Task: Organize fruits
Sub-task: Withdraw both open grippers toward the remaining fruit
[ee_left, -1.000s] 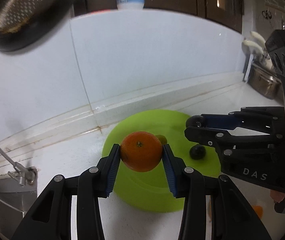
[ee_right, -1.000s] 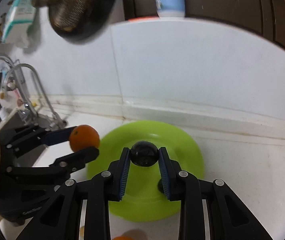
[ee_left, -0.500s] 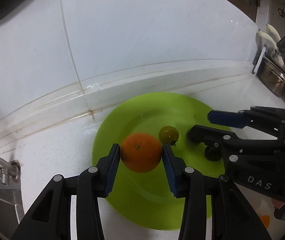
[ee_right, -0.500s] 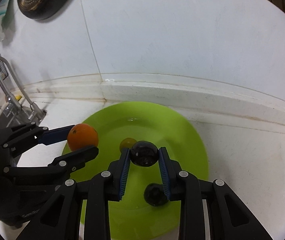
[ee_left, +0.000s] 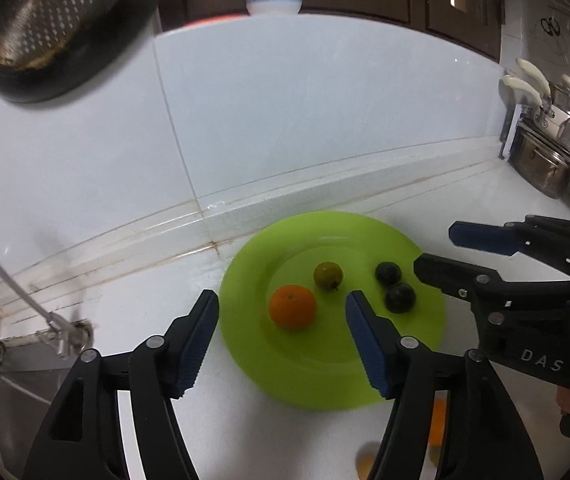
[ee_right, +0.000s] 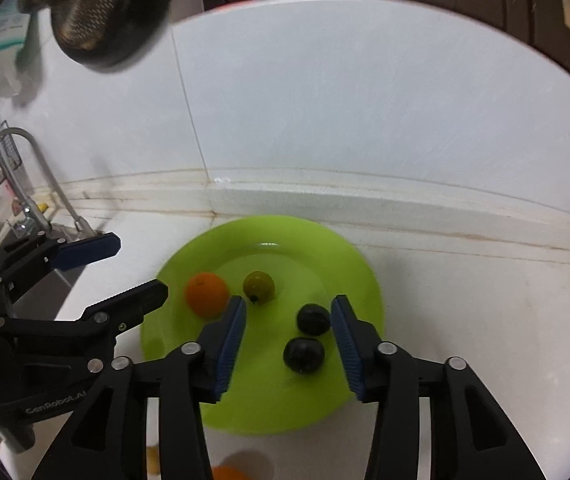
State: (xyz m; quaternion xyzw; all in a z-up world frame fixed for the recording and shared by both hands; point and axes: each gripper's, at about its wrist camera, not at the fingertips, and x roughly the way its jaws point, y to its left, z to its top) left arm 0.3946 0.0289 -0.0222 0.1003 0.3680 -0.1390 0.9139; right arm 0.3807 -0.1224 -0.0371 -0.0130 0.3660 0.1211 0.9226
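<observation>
The white surface [ee_left: 485, 200] ran across the middle of both views, meeting the tiled wall along a stained ledge, and on it, at lower centre of each frame, sat the green plate [ee_left: 425, 320]. The left gripper [ee_left: 281, 338] stood spread wide at the bottom of its own view, holding nothing, its blue pads flanking the plate's near-left part; the right gripper [ee_right: 288, 338] was likewise spread and empty, its pads straddling the plate's right half. On the plate lay four fruits: the orange [ee_left: 292, 306] at left, directly ahead of and between the left gripper's fingers but touching neither, a small yellow-green fruit [ee_left: 328, 275] just behind and right of it, and two dark plums [ee_right: 313, 319] side by side on the right, framed by the right gripper's pads and also untouched. Being round, none showed a long axis to line up with. What the next move seemed to turn on lay lower: orange blurs of more fruit [ee_right: 229, 472] showed on the surface at the bottom edge of both frames, below and behind the fingertips, partly hidden by the gripper bodies. From these views I could not tell which gripper was nearer, though either would probably have to draw back toward the bottom of the frame to reach them.
</observation>
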